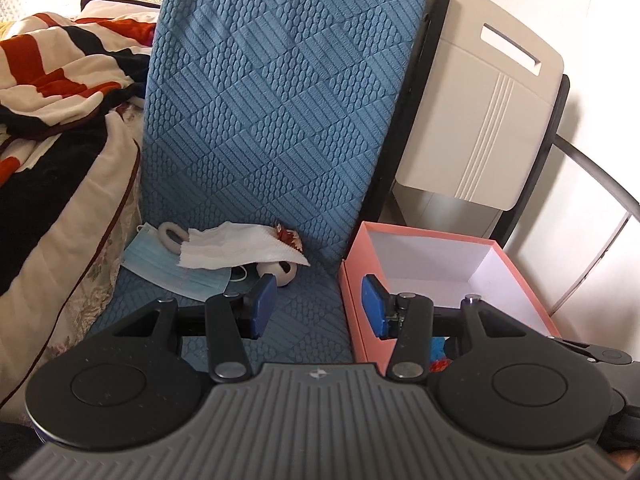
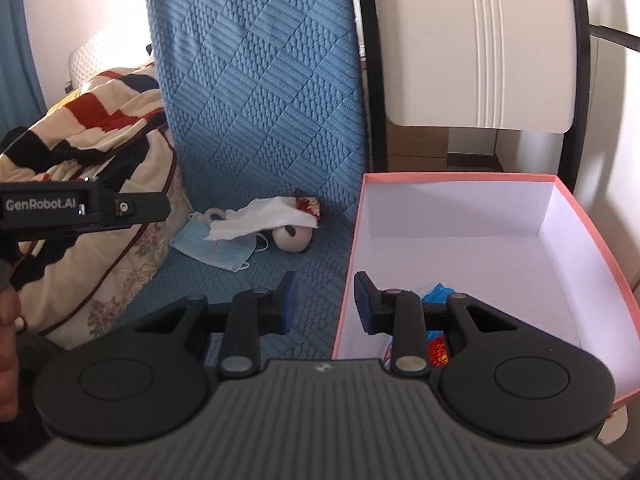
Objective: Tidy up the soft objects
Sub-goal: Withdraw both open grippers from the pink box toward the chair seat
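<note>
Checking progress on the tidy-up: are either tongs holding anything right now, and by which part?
Nothing is held. The left tongs and right tongs both stand open with only air between their pads.

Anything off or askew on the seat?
Yes: the white cloth lies crumpled over the blue mask, hiding part of it, with a white ball tucked at its edge. The pile sits outside the pink box.

mask [image 1: 176,266]: blue, flat on seat | cloth [image 1: 236,246]: white, crumpled, overlapping mask | pink box [image 1: 352,276]: open, beside
</note>
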`<action>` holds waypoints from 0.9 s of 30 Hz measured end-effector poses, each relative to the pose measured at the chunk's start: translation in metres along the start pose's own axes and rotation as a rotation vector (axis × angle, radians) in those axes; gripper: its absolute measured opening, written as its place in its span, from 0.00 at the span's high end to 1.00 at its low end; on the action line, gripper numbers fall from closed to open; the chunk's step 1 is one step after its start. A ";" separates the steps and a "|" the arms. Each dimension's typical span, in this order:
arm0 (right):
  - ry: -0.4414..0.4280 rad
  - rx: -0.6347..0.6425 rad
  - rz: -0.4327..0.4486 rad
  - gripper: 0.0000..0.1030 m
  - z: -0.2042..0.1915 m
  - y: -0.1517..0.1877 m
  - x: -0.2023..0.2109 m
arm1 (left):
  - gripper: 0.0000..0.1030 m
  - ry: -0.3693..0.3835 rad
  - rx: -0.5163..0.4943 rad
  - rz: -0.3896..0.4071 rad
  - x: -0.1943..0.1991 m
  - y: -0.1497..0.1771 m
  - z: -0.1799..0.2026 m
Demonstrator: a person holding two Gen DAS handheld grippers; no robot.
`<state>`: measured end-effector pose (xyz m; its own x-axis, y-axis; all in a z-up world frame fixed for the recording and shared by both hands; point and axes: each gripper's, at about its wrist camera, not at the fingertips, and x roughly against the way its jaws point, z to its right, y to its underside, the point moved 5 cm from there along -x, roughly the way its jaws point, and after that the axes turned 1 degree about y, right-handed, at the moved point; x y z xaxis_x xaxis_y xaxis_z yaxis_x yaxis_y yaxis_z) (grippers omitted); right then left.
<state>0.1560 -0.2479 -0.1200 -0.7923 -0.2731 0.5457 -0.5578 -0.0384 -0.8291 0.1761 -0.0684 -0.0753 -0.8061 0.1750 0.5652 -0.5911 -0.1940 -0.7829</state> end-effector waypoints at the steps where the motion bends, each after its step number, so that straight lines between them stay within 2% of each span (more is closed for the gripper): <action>1: -0.003 0.001 -0.003 0.67 -0.001 0.001 -0.001 | 0.48 0.000 0.001 0.000 0.000 0.001 -0.001; 8: -0.008 0.019 -0.018 0.67 -0.009 0.013 -0.008 | 0.48 0.005 0.011 -0.005 -0.006 0.010 -0.010; 15: -0.009 0.004 -0.033 0.67 -0.017 0.022 -0.018 | 0.48 -0.008 -0.053 -0.034 -0.019 0.019 -0.018; 27: 0.000 0.011 -0.047 0.67 -0.045 0.034 -0.034 | 0.48 0.002 -0.018 -0.031 -0.021 0.024 -0.060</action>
<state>0.1529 -0.1971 -0.1611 -0.7654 -0.2710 0.5837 -0.5912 -0.0621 -0.8041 0.1808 -0.0193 -0.1216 -0.7876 0.1823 0.5887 -0.6150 -0.1715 -0.7697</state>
